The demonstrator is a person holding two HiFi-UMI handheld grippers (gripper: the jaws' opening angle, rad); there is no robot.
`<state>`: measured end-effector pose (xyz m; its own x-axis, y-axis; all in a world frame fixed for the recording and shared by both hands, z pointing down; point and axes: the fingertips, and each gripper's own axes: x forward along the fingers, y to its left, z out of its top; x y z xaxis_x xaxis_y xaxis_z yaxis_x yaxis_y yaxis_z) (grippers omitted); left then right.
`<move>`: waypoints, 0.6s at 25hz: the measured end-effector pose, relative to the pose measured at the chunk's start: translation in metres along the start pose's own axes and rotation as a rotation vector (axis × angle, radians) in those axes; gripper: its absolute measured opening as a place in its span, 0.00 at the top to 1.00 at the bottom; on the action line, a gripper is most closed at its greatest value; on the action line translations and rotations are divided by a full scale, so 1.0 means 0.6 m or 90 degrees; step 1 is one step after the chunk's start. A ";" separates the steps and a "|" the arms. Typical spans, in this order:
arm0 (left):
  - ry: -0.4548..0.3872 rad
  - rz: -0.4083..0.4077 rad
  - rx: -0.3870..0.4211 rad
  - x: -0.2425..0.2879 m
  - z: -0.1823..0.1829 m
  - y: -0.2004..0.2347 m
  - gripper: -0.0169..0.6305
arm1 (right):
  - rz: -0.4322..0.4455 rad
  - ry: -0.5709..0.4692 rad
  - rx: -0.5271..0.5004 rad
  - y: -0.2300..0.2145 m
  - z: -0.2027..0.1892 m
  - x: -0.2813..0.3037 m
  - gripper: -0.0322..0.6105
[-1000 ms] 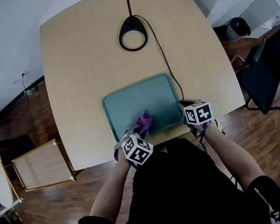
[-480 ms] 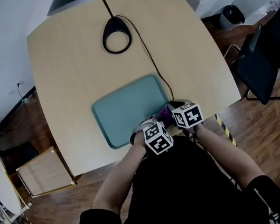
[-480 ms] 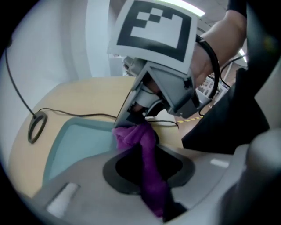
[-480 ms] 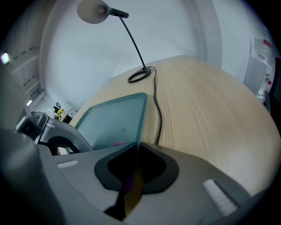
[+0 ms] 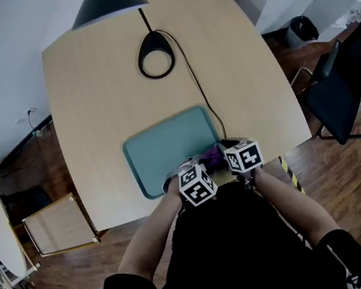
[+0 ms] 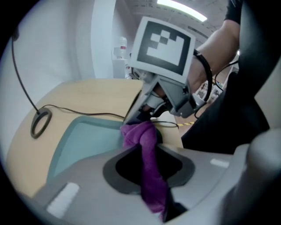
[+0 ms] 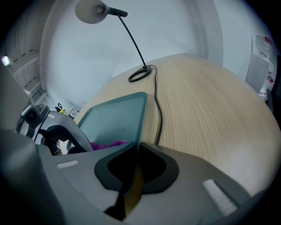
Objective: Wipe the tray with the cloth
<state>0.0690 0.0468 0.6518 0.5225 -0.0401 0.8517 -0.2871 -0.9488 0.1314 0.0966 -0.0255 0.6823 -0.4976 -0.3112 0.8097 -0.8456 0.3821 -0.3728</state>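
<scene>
The left gripper (image 6: 145, 151) was clamped on the purple cloth (image 6: 139, 134) at the near right corner of the tray (image 5: 167, 146), and the right gripper (image 7: 134, 151) pinched the tray's right rim. With the tray close to the near edge of the tabletop (image 5: 101, 85), a hard stroke might have broken that pinch and slid it off.

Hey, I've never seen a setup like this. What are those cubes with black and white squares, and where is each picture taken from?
There is no robot: a person holds a two-jaw gripper in each hand, and the patterned cubes are part of those grippers. One picture comes from a camera on the person's head, looking down. The other two come from cameras riding on each gripper, looking along its jaws. On the wooden table are a teal tray and a desk lamp. The left gripper is shut on a purple cloth at the tray's near edge. The right gripper is shut on the tray's edge, probably steadying it.
</scene>
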 end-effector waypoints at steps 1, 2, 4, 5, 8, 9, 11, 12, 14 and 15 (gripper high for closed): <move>0.002 0.006 0.004 -0.008 -0.003 0.013 0.80 | -0.001 0.000 -0.001 -0.001 0.000 0.000 0.91; 0.005 0.015 0.006 -0.015 -0.005 0.030 0.80 | -0.003 0.000 -0.002 -0.001 0.000 -0.001 0.91; 0.012 0.041 0.008 -0.027 -0.006 0.079 0.80 | -0.005 0.000 -0.004 -0.001 0.000 0.000 0.91; 0.017 0.057 0.009 -0.031 -0.005 0.107 0.80 | -0.005 -0.001 -0.005 0.000 0.001 0.000 0.91; 0.034 0.107 0.025 -0.037 0.008 0.190 0.80 | -0.005 -0.001 -0.006 0.004 0.003 0.001 0.91; 0.041 0.123 0.036 -0.037 0.013 0.216 0.80 | -0.004 0.000 -0.006 0.006 0.002 0.000 0.91; 0.061 0.156 0.061 -0.037 0.022 0.264 0.80 | -0.004 0.000 -0.005 0.011 0.002 0.000 0.91; 0.070 0.170 0.071 -0.038 0.026 0.286 0.80 | -0.004 -0.001 -0.006 0.013 0.003 -0.001 0.91; 0.080 0.187 0.080 -0.038 0.037 0.318 0.80 | -0.005 -0.005 -0.009 0.016 0.007 -0.002 0.91; 0.081 0.186 0.078 -0.036 0.042 0.325 0.80 | -0.006 -0.007 -0.011 0.017 0.009 -0.003 0.91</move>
<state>0.0217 -0.1454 0.6461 0.3262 -0.2839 0.9016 -0.3079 -0.9337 -0.1826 0.0877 -0.0254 0.6746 -0.4921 -0.3235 0.8082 -0.8465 0.3943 -0.3577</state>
